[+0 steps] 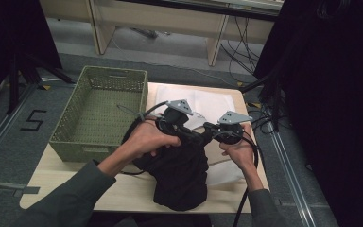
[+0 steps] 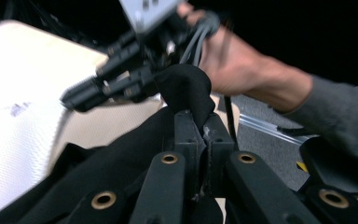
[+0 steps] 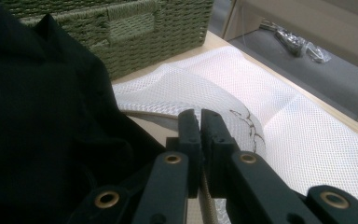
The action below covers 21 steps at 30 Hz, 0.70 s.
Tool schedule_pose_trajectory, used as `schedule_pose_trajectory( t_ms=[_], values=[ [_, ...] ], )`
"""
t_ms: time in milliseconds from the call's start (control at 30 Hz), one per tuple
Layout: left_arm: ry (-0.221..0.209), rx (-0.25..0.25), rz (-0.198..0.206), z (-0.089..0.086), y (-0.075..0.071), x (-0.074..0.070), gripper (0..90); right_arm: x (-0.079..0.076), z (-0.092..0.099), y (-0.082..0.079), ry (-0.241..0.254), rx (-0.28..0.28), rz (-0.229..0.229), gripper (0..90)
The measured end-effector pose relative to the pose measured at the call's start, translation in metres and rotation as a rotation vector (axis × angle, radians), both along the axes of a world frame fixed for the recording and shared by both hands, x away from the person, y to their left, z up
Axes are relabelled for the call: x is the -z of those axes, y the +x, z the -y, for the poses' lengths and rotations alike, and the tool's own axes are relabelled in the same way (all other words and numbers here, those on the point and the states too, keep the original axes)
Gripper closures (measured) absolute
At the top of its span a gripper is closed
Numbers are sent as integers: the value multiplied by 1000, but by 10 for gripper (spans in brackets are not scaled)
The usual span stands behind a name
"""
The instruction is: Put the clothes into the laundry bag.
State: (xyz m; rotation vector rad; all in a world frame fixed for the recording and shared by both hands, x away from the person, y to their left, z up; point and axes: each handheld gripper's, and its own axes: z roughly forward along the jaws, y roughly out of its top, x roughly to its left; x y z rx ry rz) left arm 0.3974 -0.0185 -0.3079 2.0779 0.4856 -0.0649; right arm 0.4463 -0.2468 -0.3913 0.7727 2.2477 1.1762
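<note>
With the left hand-held gripper [image 2: 199, 128] clamped on a fold of the black garment [image 1: 179, 172] lying on the counter [image 1: 123, 191], and the right hand-held gripper [image 3: 200, 126] closed with no cloth visible between its jaws, a hard pull could slip the fold free.

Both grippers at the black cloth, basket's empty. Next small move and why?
Probably lift the black cloth slightly off the table toward the green basket. The left gripper is shut on a fold of it, while the right gripper, its jaws closed, sits over the white mesh.
</note>
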Motion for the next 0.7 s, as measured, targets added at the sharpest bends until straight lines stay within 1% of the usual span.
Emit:
schedule_pose_trajectory(
  t_ms=[33, 67, 100, 133, 167, 200, 267, 300, 367, 433, 467, 500, 533, 600, 633, 667, 700],
  values=[
    [1, -1, -13, 3, 2, 8, 865, 0, 1, 0, -3, 6, 4, 882],
    [6, -5, -9, 5, 5, 14, 864, 0, 1, 0, 7, 5, -3, 882],
    [7, -13, -22, 6, 7, 21, 864, 1, 0, 0, 20, 9, 0, 882],
    [11, -19, -43, 6, 10, 28, 864, 1, 1, -1, 18, 11, -6, 882],
    [16, -25, -52, 6, 12, 35, 864, 1, 1, -1, 24, 14, -10, 882],
    [11, -27, -67, 8, 13, 42, 864, 1, 1, -1, 25, 14, -9, 882],
    [31, -30, -71, 12, 14, 55, 863, 1, 1, 0, 28, 14, -4, 882],
    [36, -33, -75, 15, 15, 61, 863, 1, 1, 0, 26, 8, 0, 882],
    [39, -35, -98, 22, 17, 74, 863, 0, 1, 0, 24, 5, -2, 882],
    [55, -41, -99, 32, 19, 86, 862, -1, 1, 0, 15, -2, -8, 882],
    [52, -49, -108, 37, 20, 92, 862, -1, 1, 0, 22, 7, -8, 882],
    [64, -45, -110, 43, 22, 99, 861, 0, 1, 0, 27, 10, -2, 882],
    [73, -51, -105, 47, 23, 104, 861, 0, 1, 0, 22, 8, -1, 882],
    [95, -44, -97, 55, 25, 113, 858, 0, 1, 0, 20, -5, 1, 882],
    [98, -50, -98, 58, 25, 116, 853, 1, 1, 0, 26, -4, -7, 882],
    [106, -45, -96, 59, 25, 117, 845, 1, 1, 0, 22, -2, -1, 882],
    [101, -47, -100, 60, 24, 116, 823, 1, 1, -1, 30, 6, -12, 882]
  ],
)
